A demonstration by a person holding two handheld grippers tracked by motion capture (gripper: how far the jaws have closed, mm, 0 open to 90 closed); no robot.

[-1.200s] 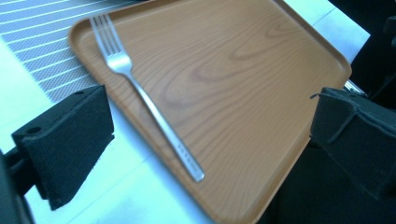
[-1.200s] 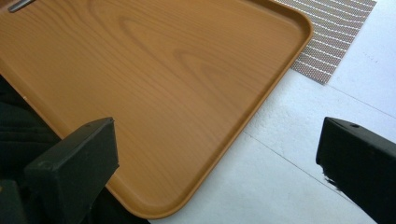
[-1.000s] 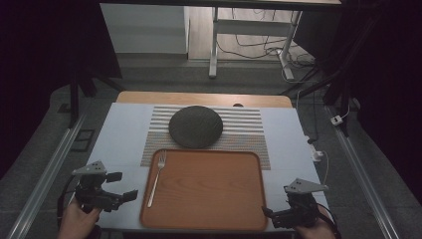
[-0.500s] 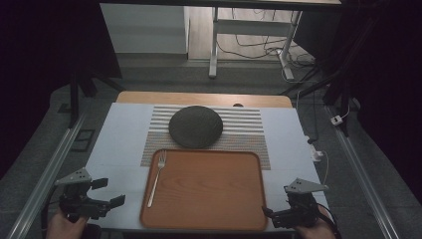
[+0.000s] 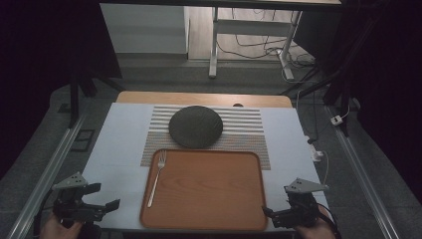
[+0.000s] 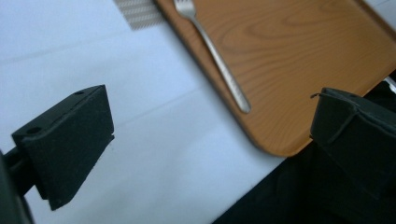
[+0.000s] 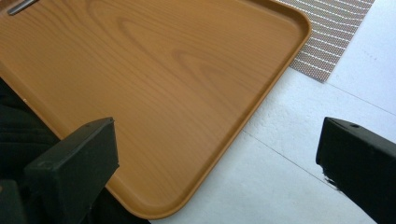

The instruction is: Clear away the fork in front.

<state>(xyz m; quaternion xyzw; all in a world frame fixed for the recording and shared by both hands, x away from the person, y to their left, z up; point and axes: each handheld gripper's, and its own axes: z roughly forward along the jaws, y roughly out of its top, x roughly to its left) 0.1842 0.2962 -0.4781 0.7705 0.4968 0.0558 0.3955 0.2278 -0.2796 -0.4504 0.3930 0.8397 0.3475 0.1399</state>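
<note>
The tray (image 5: pixel 209 191) lies flat on the white table cover (image 5: pixel 119 144), at the near middle of the table, with its far edge overlapping the striped mat (image 5: pixel 249 129). The fork (image 5: pixel 157 175) lies inside the tray along its left side, tines toward the far edge, handle toward the person. The dark round plate (image 5: pixel 195 126) rests on the mat just beyond the tray, apart from the fork. The left gripper (image 5: pixel 99 206) is held at the near left corner of the table, well to the left of the tray and clear of it; its jaws stand wide apart and hold nothing. In the left gripper view the fork (image 6: pixel 212 51) and the tray's near left corner (image 6: pixel 280 135) appear between the two jaws, farther off, with bare cover beneath. The right gripper (image 5: pixel 278 214) is held at the near right corner, just beside the tray's near right corner; its jaws are also spread wide and empty. In the right gripper view the tray's rim (image 7: pixel 261 98) runs diagonally between the jaws, with the mat (image 7: pixel 327 42) beyond its corner. Whether the right gripper touches the tray cannot be determined.
</note>
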